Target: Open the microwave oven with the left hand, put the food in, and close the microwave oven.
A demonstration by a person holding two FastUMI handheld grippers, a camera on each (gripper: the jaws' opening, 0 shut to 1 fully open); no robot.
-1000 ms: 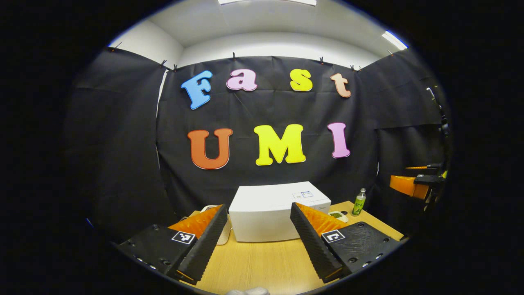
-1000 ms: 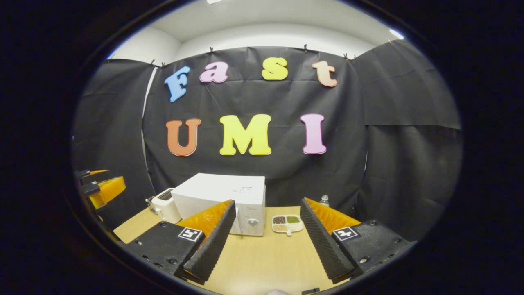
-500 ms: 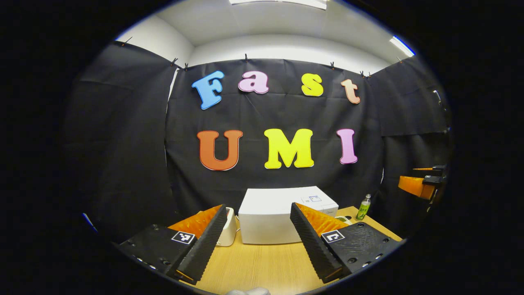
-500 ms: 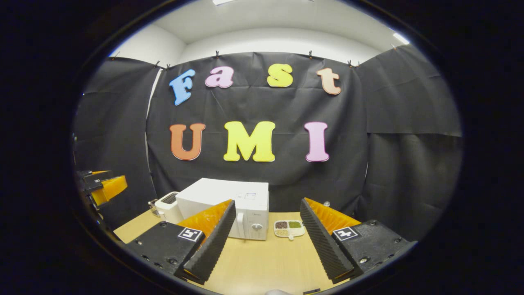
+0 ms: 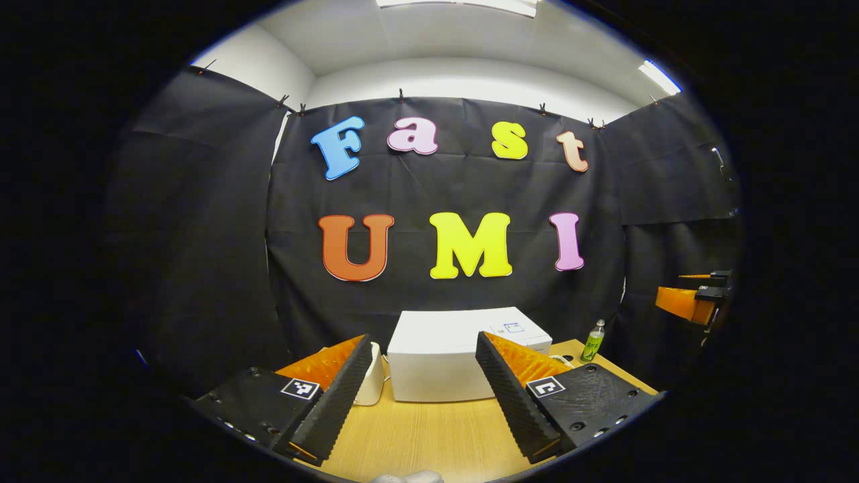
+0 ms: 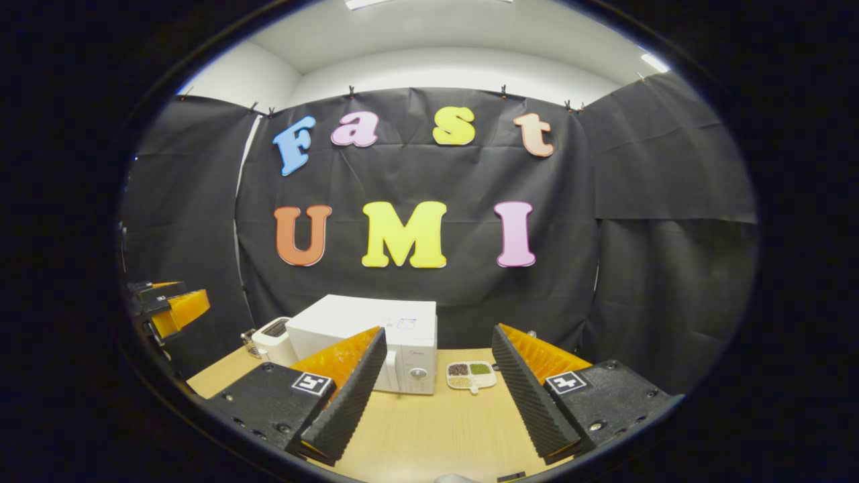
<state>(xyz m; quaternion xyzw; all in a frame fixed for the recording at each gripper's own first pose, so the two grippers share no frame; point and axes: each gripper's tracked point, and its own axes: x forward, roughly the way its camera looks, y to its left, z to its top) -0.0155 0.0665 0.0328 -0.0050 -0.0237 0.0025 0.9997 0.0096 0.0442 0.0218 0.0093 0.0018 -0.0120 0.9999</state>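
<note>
A white microwave oven (image 5: 443, 355) (image 6: 376, 335) stands shut at the back of the wooden table (image 5: 429, 436) (image 6: 436, 429). Right of it in the right gripper view lies a white divided food tray (image 6: 471, 375) with dark, green and pale portions. My left gripper (image 5: 423, 396) is open above the table's near side, well short of the oven, with nothing between its fingers. My right gripper (image 6: 436, 402) is open too, empty, facing the oven's control side and the tray. The other gripper appears far off at the right edge (image 5: 691, 302) of the left gripper view and at the left edge (image 6: 168, 305) of the right gripper view.
A white toaster (image 6: 272, 339) (image 5: 371, 382) stands left of the oven. A green bottle (image 5: 591, 341) stands at the table's back right corner. Black cloth walls close the booth behind and at both sides.
Both views have tilted slightly, so the oven and the wall sit a little lower in frame than a second ago. Both grippers stay open.
</note>
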